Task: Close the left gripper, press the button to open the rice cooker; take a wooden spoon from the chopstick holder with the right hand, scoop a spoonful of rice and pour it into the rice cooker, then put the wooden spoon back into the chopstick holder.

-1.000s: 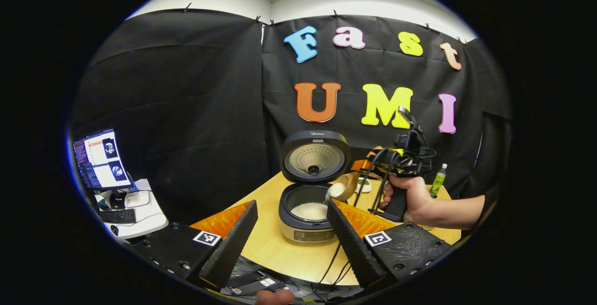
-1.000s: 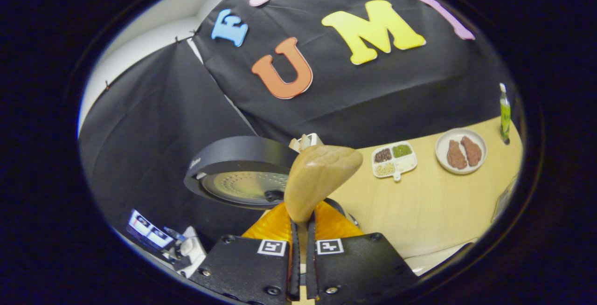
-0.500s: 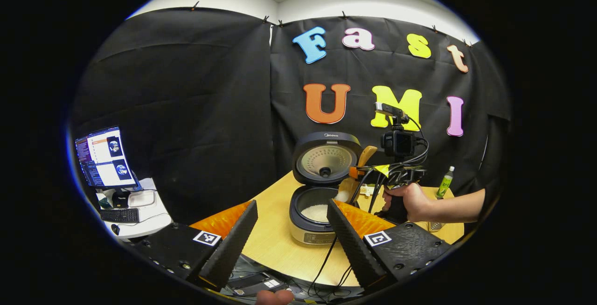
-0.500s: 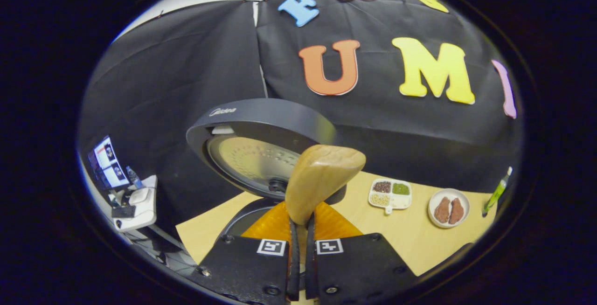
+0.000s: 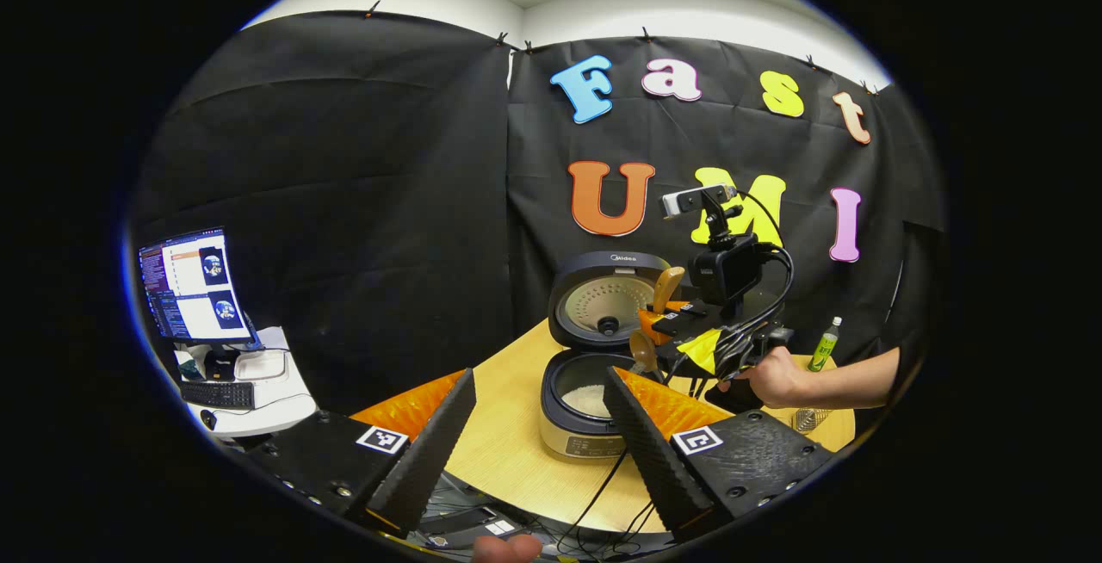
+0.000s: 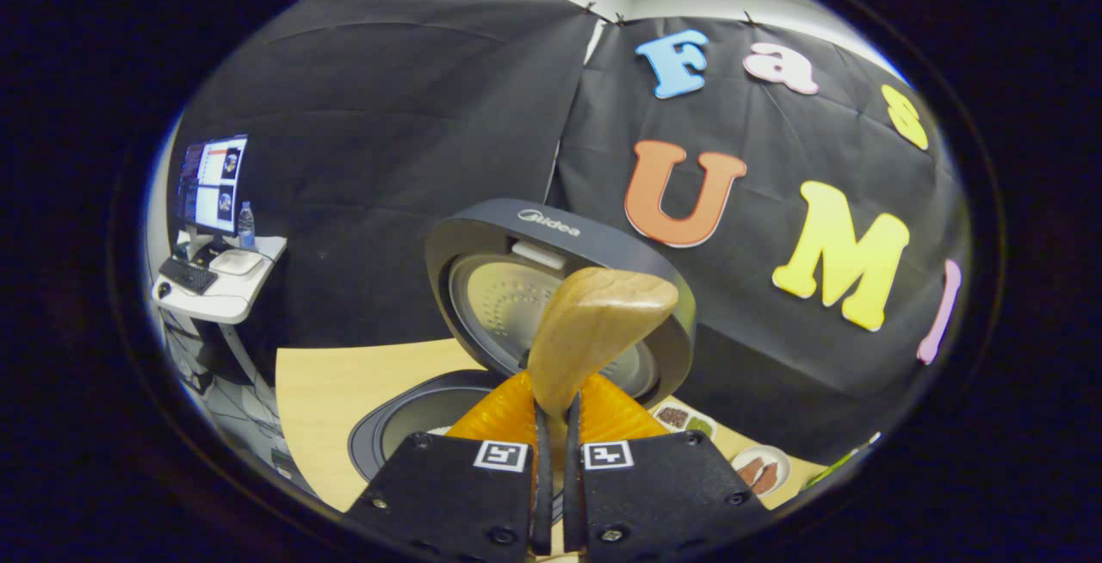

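The rice cooker (image 5: 578, 434) stands open on the wooden table, lid (image 5: 607, 305) upright and white rice (image 5: 589, 400) in its pot. My left gripper (image 5: 541, 378) hovers open before it, holding nothing. Just right of the pot, a hand carries my right gripper (image 5: 652, 322), which is shut on the wooden spoon (image 5: 642, 348); the spoon's bowl hangs by the pot's right rim. In the right gripper view, the right gripper (image 6: 554, 425) clamps the spoon (image 6: 594, 322), the bowl's rounded back towards the camera. Behind it are the cooker lid (image 6: 508, 232) and pot rim (image 6: 392, 425).
A monitor (image 5: 191, 283) and keyboard sit on a white cart at the far left. A green bottle (image 5: 825, 343) stands at the table's back right. A divided dish (image 6: 680, 417) and a plate of brown pieces (image 6: 762, 470) lie beyond the cooker. Cables (image 5: 603, 477) trail over the table's front edge.
Rice was falling from the spoon into the pot a second ago and has stopped. The right gripper has rolled back and dropped a little. The cooker lid now stands right behind the spoon.
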Demonstrator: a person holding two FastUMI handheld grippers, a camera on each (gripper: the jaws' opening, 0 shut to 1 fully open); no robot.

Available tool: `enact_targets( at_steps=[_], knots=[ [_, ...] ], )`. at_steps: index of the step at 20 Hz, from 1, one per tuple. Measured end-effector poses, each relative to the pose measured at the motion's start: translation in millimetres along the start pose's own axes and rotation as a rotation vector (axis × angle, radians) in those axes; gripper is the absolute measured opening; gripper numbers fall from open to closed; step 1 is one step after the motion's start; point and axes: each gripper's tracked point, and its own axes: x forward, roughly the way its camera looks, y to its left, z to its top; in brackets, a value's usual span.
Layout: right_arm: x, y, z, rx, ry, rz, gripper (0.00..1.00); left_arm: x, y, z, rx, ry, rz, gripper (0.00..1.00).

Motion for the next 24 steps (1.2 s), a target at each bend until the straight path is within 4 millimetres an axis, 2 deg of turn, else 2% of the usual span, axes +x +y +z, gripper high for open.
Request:
enact_targets(
  at_steps=[2, 6, 10, 13, 18, 21, 24],
  knots=[
    [-2, 1, 8, -0.064, -0.032, -0.003, 0.10, 1, 5, 2, -0.009, -0.009, 0.002, 0.96],
    [-4, 6, 4, -0.083, -0.041, 0.002, 0.11, 0, 10, 3, -0.021, -0.016, -0.003, 0.95],
    [-11, 2, 13, 0.011, -0.038, 0.003, 0.10, 1, 13, 5, -0.022, -0.021, -0.016, 0.95],
    [-30, -12, 22, 0.135, -0.035, -0.003, 0.10, 3, 7, 10, -0.032, -0.033, -0.034, 0.95],
    [-77, -52, 50, 0.353, -0.077, -0.018, 0.10, 11, -12, 12, -0.024, -0.033, -0.078, 0.95],
    [-111, -89, 44, 0.493, -0.083, -0.058, 0.11, 17, -33, 21, -0.002, -0.047, -0.119, 0.95],
    [-147, -143, 22, 0.574, -0.081, -0.156, 0.10, 26, -56, 24, 0.045, -0.055, -0.173, 0.95]
  ],
)
